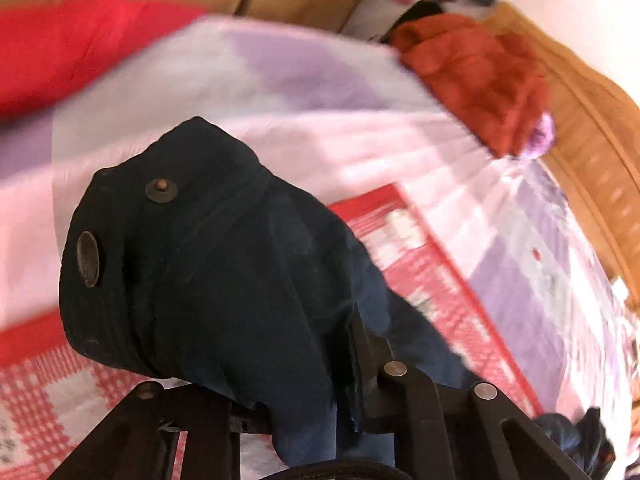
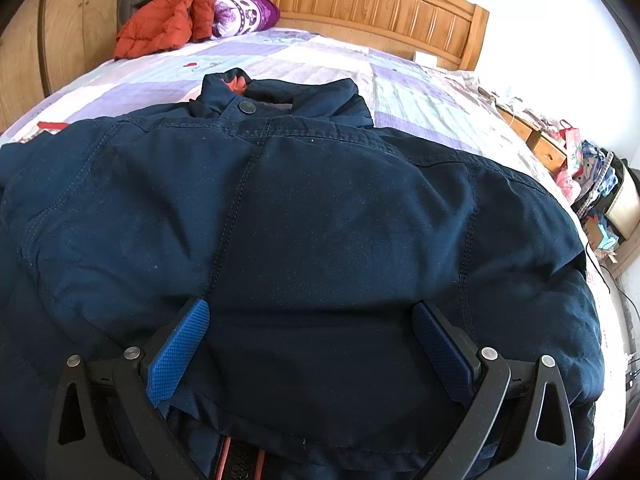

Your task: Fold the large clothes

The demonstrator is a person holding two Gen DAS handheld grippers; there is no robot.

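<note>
A dark navy jacket (image 2: 312,216) lies spread on the bed with its collar and a metal snap at the far side. My right gripper (image 2: 312,320) is open, its blue pads (image 2: 180,352) resting wide apart on the jacket's near hem. In the left wrist view my left gripper (image 1: 296,380) is shut on a bunched part of the navy jacket (image 1: 208,256) that shows two metal snaps, and holds it lifted above the bed. The fabric hides the left fingertips.
The bed has a lilac and pink patchwork cover (image 2: 304,56) and a wooden headboard (image 2: 360,4). An orange puffer jacket (image 2: 164,24) and a purple pillow (image 2: 248,12) lie near the headboard. A red checked blanket (image 1: 424,264) and red bedding (image 1: 60,44) lie beside it. A cluttered nightstand (image 2: 600,184) stands at right.
</note>
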